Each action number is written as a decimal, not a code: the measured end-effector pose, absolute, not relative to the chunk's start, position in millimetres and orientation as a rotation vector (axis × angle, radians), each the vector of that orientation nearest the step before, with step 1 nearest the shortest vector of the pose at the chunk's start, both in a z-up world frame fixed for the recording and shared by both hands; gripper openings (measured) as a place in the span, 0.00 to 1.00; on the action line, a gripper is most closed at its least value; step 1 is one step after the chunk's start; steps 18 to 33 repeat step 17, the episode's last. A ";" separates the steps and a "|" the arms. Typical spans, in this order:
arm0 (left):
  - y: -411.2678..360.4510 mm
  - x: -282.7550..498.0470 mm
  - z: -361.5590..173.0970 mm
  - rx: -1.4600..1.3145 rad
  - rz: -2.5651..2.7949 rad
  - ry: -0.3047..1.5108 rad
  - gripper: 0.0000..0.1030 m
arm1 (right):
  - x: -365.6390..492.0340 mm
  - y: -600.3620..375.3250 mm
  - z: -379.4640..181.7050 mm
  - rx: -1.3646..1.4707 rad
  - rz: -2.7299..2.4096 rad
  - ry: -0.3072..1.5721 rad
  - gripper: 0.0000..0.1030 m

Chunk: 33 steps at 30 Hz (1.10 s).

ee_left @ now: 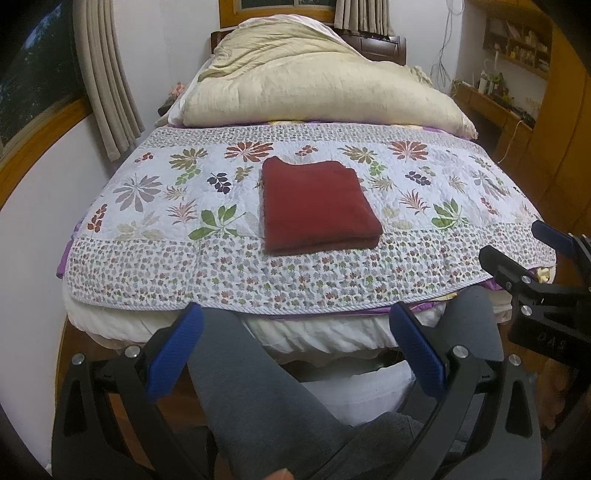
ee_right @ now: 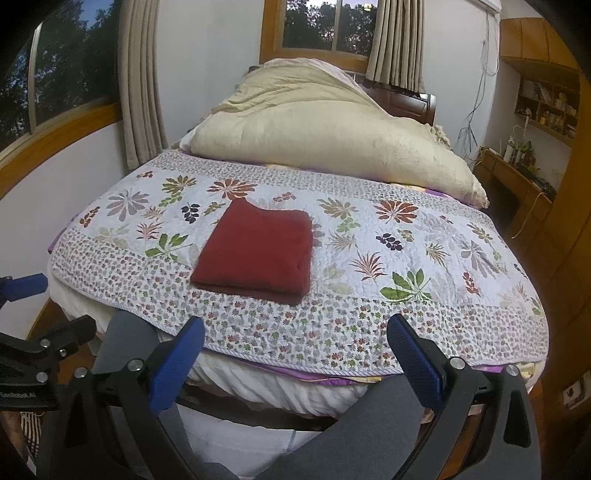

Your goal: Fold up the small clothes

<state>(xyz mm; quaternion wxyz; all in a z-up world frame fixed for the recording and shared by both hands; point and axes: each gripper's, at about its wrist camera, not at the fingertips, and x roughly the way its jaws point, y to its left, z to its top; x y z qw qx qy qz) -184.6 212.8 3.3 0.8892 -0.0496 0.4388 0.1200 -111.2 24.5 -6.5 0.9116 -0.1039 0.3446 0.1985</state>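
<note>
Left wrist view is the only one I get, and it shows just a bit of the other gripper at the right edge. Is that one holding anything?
Observer: No. The right gripper is open, its blue pads wide apart with nothing between them, and it is short of the red folded cloth.
Operator: My view cuts off the window behind the bed. What is out there?
Observer: The window shows dark trees against a dusk sky.
Operator: Is there anything low down on the right that I miss?
Observer: A pale wall socket shows low at the right edge of the right wrist view.
</note>
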 end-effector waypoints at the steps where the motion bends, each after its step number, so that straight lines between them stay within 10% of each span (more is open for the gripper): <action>1: 212.4 -185.1 3.3 -0.103 0.249 0.911 0.97 | -109.0 24.6 -6.9 -0.216 0.410 0.711 0.96; 33: 225.4 -161.4 -7.5 -0.110 0.239 0.947 0.97 | -86.6 29.3 -17.0 -0.213 0.419 0.758 0.96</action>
